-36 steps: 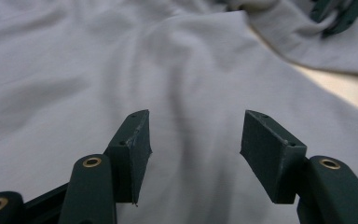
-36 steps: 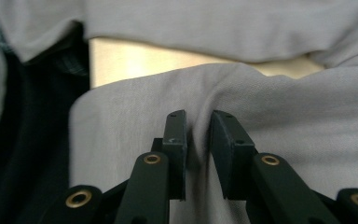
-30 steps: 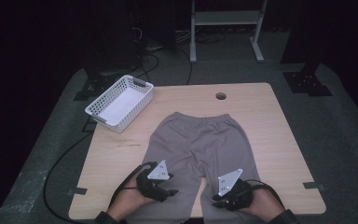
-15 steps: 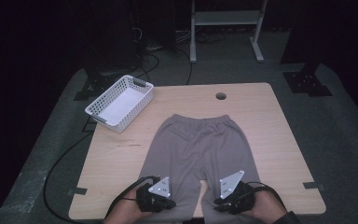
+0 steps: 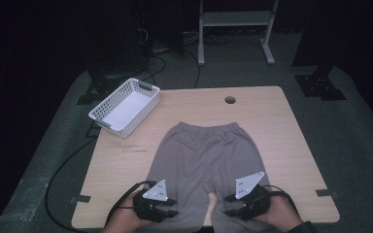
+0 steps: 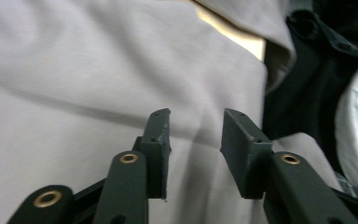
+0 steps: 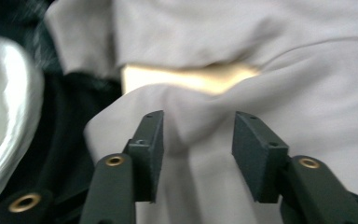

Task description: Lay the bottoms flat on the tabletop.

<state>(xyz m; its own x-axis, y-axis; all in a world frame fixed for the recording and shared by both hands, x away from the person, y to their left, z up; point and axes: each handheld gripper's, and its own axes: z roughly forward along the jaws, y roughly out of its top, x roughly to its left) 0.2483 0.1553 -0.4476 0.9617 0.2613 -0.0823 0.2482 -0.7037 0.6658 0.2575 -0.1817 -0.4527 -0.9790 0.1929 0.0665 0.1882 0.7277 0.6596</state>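
Grey shorts (image 5: 209, 155) lie flat on the wooden table (image 5: 291, 141), waistband toward the far edge and both leg hems at the near edge, where the cloth hangs slightly over. The left gripper (image 5: 161, 209) sits at the hem of the left leg, its jaws parted with a moderate gap and the fabric lying between and under them, not yet pinched (the left gripper view shows smooth cloth in the gap). The right gripper (image 5: 234, 208) sits at the hem of the right leg, jaws likewise apart, a small ridge of cloth rising between them. A white basket (image 5: 124, 107) stands at the table's far left corner, well apart from the shorts.
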